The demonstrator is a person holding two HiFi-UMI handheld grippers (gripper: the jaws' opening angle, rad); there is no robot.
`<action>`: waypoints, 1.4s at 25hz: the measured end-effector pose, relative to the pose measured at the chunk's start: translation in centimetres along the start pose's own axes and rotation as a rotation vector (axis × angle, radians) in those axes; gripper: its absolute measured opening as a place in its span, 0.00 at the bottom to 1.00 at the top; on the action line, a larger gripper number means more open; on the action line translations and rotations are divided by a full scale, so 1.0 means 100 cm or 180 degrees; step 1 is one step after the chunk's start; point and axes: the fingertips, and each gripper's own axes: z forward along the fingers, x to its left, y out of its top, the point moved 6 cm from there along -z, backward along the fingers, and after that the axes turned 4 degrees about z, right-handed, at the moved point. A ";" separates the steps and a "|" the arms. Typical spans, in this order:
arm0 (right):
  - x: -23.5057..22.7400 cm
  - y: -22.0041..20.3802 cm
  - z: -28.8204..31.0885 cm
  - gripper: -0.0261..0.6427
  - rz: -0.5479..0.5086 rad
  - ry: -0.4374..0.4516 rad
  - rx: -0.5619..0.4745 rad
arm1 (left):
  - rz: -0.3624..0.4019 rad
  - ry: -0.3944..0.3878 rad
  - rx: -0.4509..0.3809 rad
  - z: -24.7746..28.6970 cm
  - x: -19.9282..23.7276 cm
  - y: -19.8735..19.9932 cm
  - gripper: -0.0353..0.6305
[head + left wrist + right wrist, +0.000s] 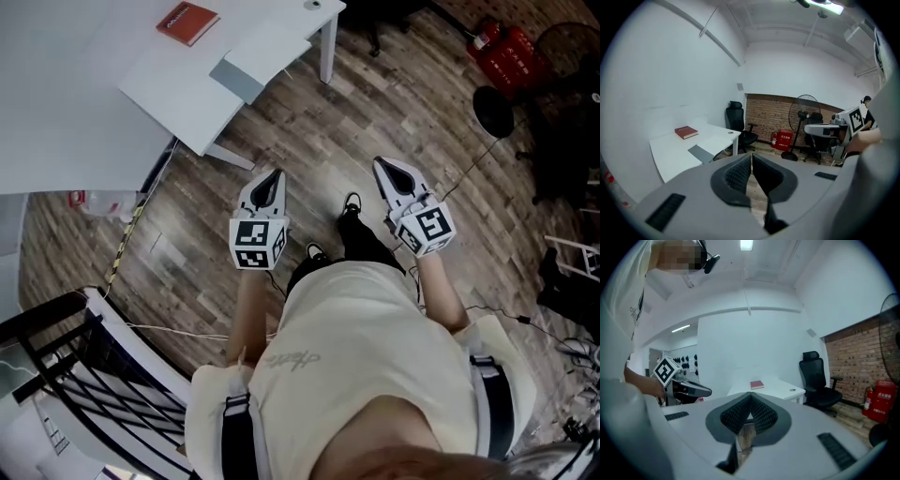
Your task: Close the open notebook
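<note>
The person stood well apart from the white table (pixel 66 122) — the task had not begun. The left gripper (pixel 272 178) and right gripper (pixel 387 167) had their jaws pressed together, gripping nothing. What looked like the open notebook (pixel 255 58) lay at the table's corner, near a red book (pixel 187 22). The next move likely called for stepping closer.

Floor (pixel 394 94) wood planks; table (pixel 56 94) smooth matt white.
</note>
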 end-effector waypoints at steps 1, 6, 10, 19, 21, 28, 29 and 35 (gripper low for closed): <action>-0.008 0.002 0.008 0.05 0.0020 0.0031 -0.0009 | 0.0023 0.0029 0.0002 0.008 0.003 0.008 0.09; -0.052 0.012 0.037 0.05 -0.0004 0.0227 0.0094 | -0.0068 0.0278 -0.0028 0.042 0.016 0.039 0.09; -0.092 0.020 0.061 0.05 -0.0036 0.0413 0.0144 | -0.0147 0.0499 0.0013 0.067 0.019 0.050 0.09; -0.123 0.036 0.125 0.05 -0.0265 0.0857 0.0274 | -0.0394 0.0776 0.0184 0.106 0.030 0.048 0.09; -0.126 0.033 0.130 0.05 -0.0259 0.0886 0.0324 | -0.0462 0.0782 0.0201 0.115 0.032 0.048 0.09; -0.147 0.036 0.166 0.05 -0.0108 0.0802 0.0423 | -0.0444 0.0619 0.0169 0.160 0.069 0.057 0.09; -0.150 0.039 0.172 0.05 -0.0147 0.0768 0.0432 | -0.0459 0.0583 0.0161 0.169 0.075 0.056 0.09; -0.163 0.072 0.211 0.05 -0.0358 0.0608 0.0481 | -0.0416 0.0407 -0.0002 0.211 0.116 0.083 0.09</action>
